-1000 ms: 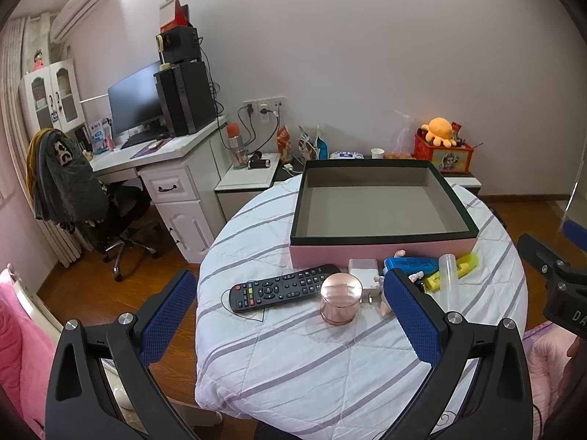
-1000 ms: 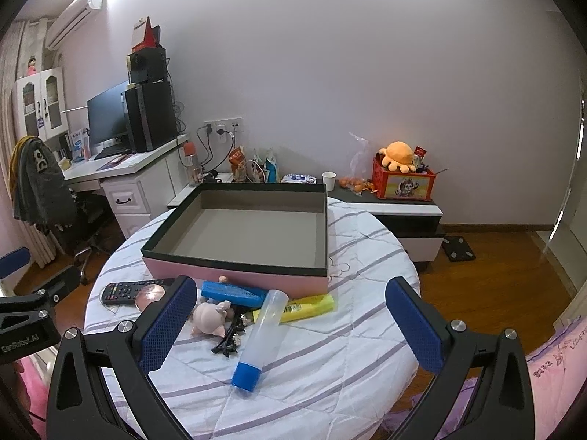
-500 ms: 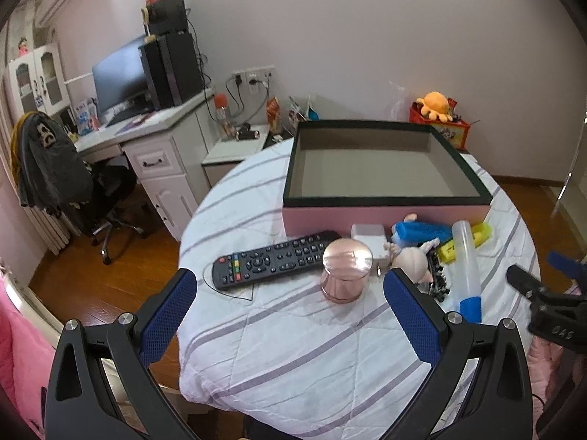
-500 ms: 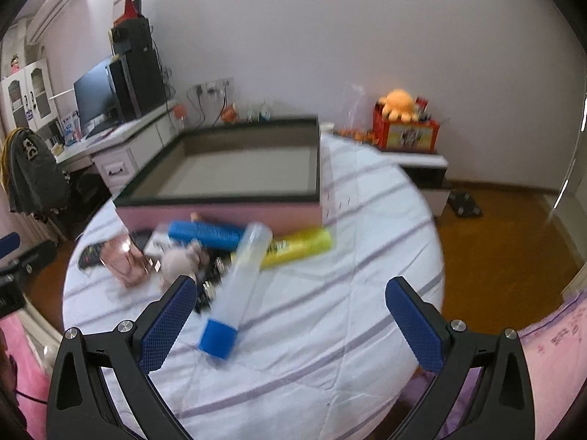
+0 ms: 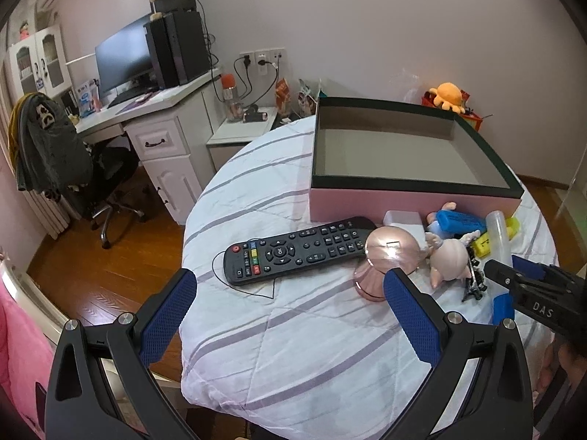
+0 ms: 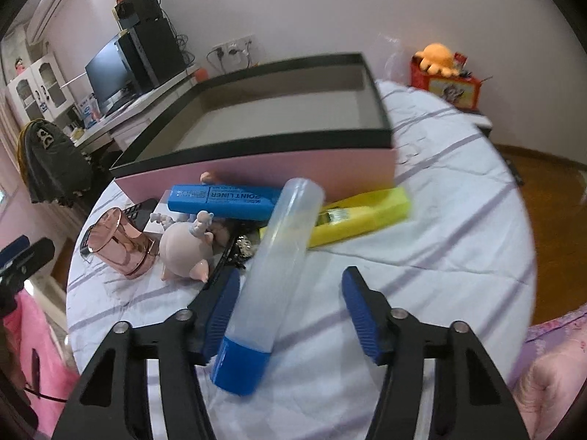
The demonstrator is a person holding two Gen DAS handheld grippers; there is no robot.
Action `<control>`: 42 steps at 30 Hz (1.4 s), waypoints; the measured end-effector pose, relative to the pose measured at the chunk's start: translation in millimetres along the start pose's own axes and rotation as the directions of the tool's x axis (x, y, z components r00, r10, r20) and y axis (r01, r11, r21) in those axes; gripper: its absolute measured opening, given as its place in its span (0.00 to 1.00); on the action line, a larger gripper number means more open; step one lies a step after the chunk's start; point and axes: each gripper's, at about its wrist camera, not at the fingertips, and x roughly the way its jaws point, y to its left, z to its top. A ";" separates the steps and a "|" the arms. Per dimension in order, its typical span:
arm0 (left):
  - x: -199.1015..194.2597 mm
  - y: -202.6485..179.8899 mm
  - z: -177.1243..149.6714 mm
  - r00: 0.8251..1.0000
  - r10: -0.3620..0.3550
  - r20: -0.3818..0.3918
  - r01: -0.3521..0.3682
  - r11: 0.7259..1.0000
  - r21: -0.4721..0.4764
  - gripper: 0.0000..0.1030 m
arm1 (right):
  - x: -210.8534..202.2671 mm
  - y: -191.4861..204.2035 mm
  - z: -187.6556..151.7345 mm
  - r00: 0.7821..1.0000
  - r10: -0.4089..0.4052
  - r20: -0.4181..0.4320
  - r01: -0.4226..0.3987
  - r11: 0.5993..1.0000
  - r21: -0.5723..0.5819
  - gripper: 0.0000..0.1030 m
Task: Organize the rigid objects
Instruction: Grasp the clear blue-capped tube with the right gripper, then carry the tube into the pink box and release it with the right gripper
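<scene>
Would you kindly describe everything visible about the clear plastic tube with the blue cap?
The clear plastic tube with the blue cap looks frosted, cylindrical and empty. It lies on the striped white tablecloth, cap nearest the camera, its far end resting over the yellow highlighter. The right gripper straddles it, jaws closing; one pad looks against it, the other is clear.

Few things can be read. The blue marker (image 6: 223,198), lying before the pink box at the middle left of the right wrist view, bears "POINT LINER" in white — upside down as seen; the smaller print beside it is too fine to read. In the left wrist view, at the lower right, the black body of the right gripper (image 5: 537,306) carries "DAS". The remote control (image 5: 299,251) shows "OK" on its round middle key — its other key marks are too small.
</scene>
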 end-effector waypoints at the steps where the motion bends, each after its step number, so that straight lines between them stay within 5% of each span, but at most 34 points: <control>1: 1.3 1.1 0.3 1.000 0.001 -0.002 -0.001 1.000 -0.001 1.00 | 4.3 0.0 0.6 1.000 0.012 -0.013 -0.012 1.000 0.003 0.54; 12: 5.3 2.4 9.1 0.999 -0.036 0.016 0.036 0.999 -0.014 1.00 | 2.2 -9.3 9.6 0.993 0.110 -0.033 -0.110 0.994 0.022 0.25; 18: -0.9 3.7 21.4 0.997 -0.058 0.054 0.059 0.998 -0.015 1.00 | -20.9 -0.5 28.2 0.987 0.157 0.018 -0.157 0.988 -0.004 0.25; 25: -1.4 22.0 41.2 0.994 -0.042 0.104 0.048 0.997 -0.057 1.00 | -28.7 29.8 89.7 0.969 0.235 0.080 -0.233 0.972 -0.034 0.25; 33: 16.1 46.3 57.9 0.993 -0.013 0.121 0.025 0.995 -0.094 1.00 | 44.3 82.4 148.5 0.952 0.306 0.015 -0.307 0.951 0.039 0.25; 42: 49.4 62.0 57.7 0.997 -0.003 0.072 0.012 0.993 -0.119 1.00 | 130.4 107.3 145.3 0.958 0.260 -0.122 -0.241 0.958 0.153 0.25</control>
